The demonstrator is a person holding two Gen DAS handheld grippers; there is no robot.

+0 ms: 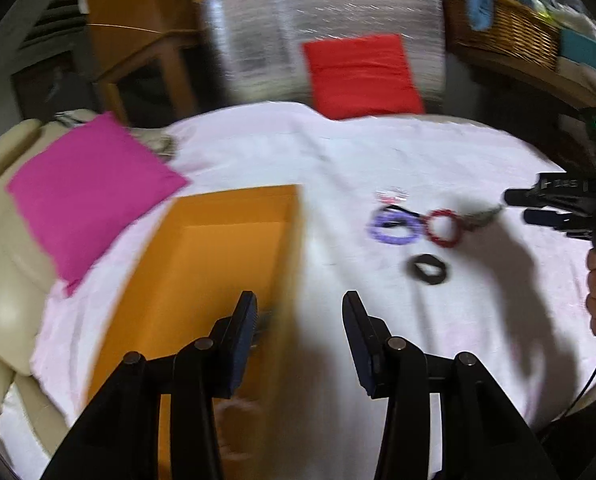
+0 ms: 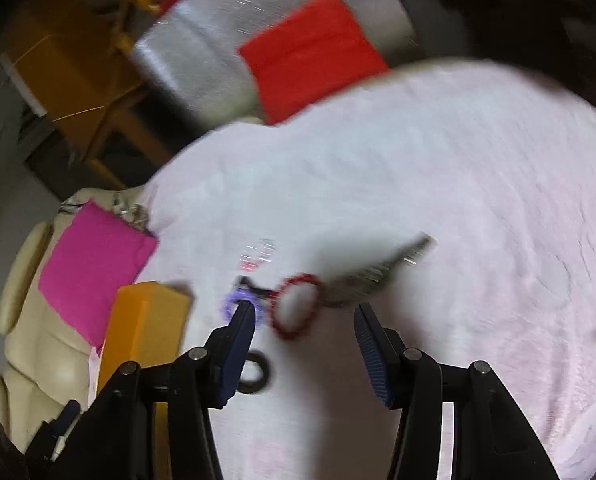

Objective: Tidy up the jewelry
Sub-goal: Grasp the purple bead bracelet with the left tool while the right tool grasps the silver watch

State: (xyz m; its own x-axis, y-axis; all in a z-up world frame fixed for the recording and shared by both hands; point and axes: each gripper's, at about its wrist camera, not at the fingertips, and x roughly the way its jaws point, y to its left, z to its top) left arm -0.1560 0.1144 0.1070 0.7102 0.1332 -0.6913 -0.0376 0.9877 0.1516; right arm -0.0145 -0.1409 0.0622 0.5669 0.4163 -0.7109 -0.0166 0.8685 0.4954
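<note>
An open orange box (image 1: 214, 264) sits on a pale pink cloth (image 1: 437, 152). Right of it lie a purple bracelet (image 1: 393, 229), a red beaded bracelet (image 1: 441, 228), a black ring-shaped band (image 1: 429, 269), a small sparkly piece (image 1: 391, 195) and a grey metallic chain (image 1: 481, 216). My left gripper (image 1: 299, 340) is open and empty over the box's right wall. My right gripper (image 2: 303, 340) is open and empty, just above the red bracelet (image 2: 296, 306), with the purple bracelet (image 2: 234, 300) behind its left finger, the black band (image 2: 254, 372) below and the chain (image 2: 381, 270) beyond. The right gripper also shows in the left wrist view (image 1: 533, 208).
A magenta cloth (image 1: 86, 196) lies on a cream cushion (image 1: 2, 280) at the left. A red cloth (image 1: 357, 72) hangs on a silver-wrapped bundle (image 1: 282, 32) behind. A wicker basket (image 1: 505, 28) stands at the far right, wooden furniture (image 1: 138, 32) at the far left.
</note>
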